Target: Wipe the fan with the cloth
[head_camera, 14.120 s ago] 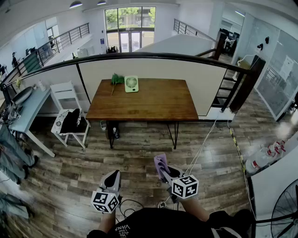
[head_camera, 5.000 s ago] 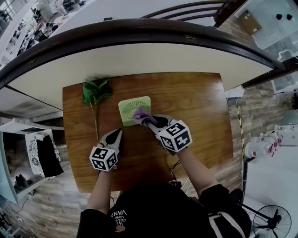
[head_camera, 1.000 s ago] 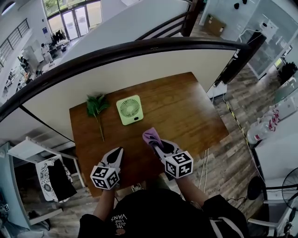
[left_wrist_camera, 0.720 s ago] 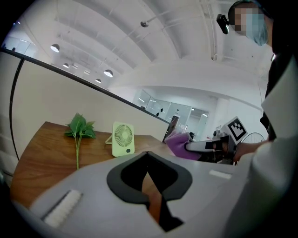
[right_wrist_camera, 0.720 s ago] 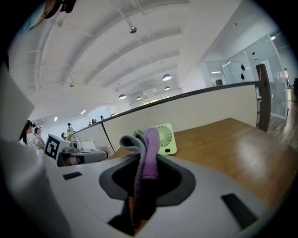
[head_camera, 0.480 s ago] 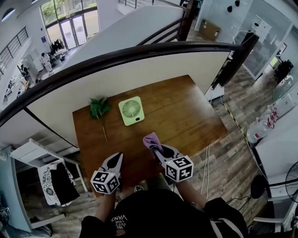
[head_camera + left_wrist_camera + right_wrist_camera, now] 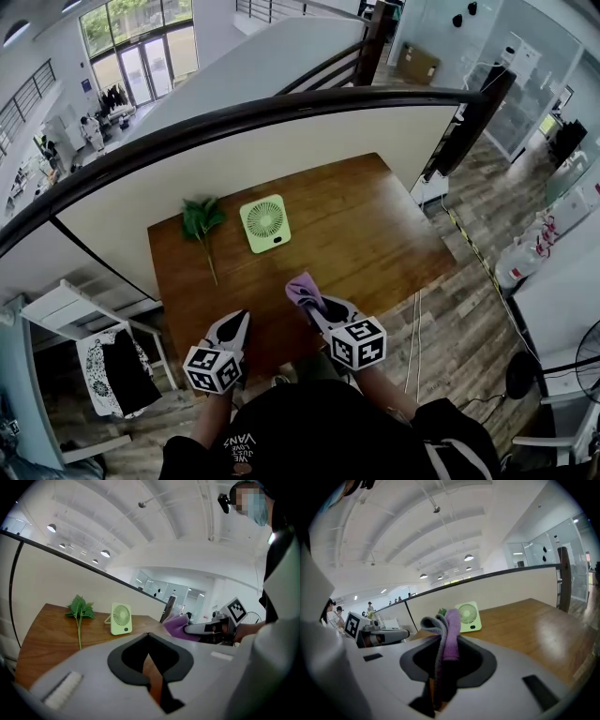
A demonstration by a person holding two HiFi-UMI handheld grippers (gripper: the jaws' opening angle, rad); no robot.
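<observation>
Head view: right gripper [image 7: 317,307] clamps cloth [image 7: 302,289]; fan [image 7: 264,223] seemingly upright.

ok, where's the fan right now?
In the head view the fan stands toward the far left of the wooden table, just right of the leafy sprig, with nothing touching it.

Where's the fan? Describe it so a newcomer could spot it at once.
Find the brown wooden table against the curved white half-wall. Near its far edge, left of the middle, sits a small square pale-green plastic fan, just right of a leafy green sprig. It alone is boxy, with a round grille.
</observation>
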